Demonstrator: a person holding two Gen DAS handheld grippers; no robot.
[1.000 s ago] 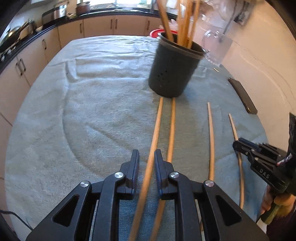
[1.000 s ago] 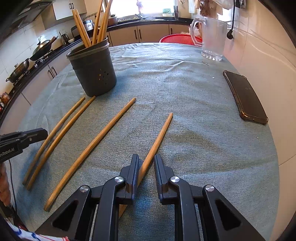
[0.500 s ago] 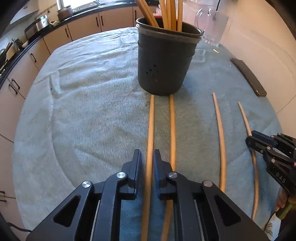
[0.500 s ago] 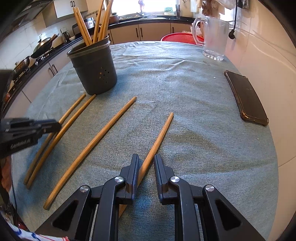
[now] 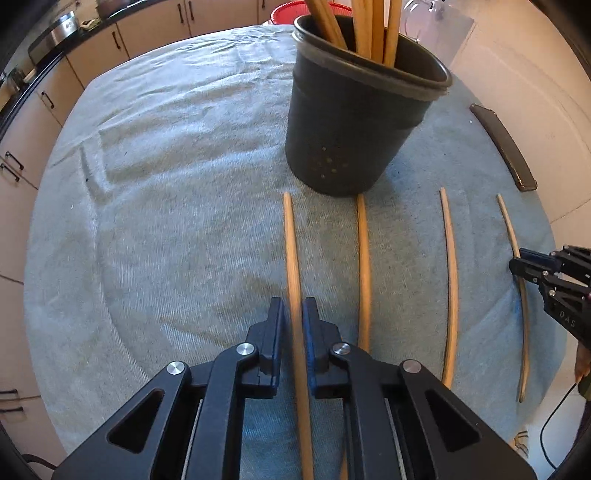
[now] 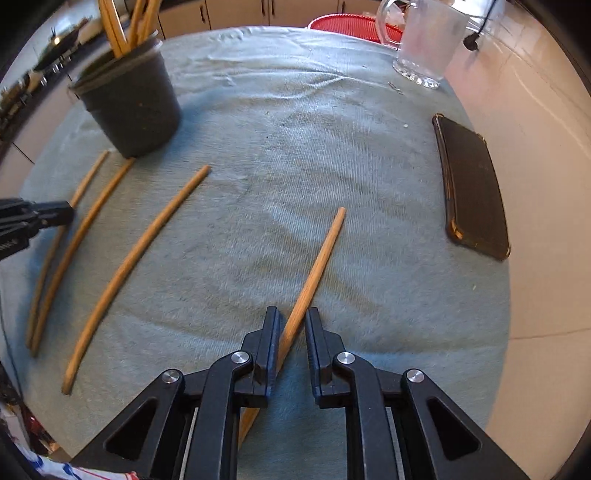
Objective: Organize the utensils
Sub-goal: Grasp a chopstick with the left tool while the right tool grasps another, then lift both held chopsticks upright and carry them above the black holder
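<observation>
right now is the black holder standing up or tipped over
Standing up. The black holder sits on its base on the cloth, open top upward, with sticks poking out.

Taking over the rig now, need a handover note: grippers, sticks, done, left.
Left gripper: shut on the leftmost stick, which lies flat on the cloth.
Right gripper: jaws nearly shut around the rightmost stick; it touches one finger, gap at the other, so the grip is unconfirmed.
Second stick and third stick lie loose between them.
Done: several sticks stand in the black holder.
Left: lift and drop in both gripped sticks, then the two loose ones.
</observation>
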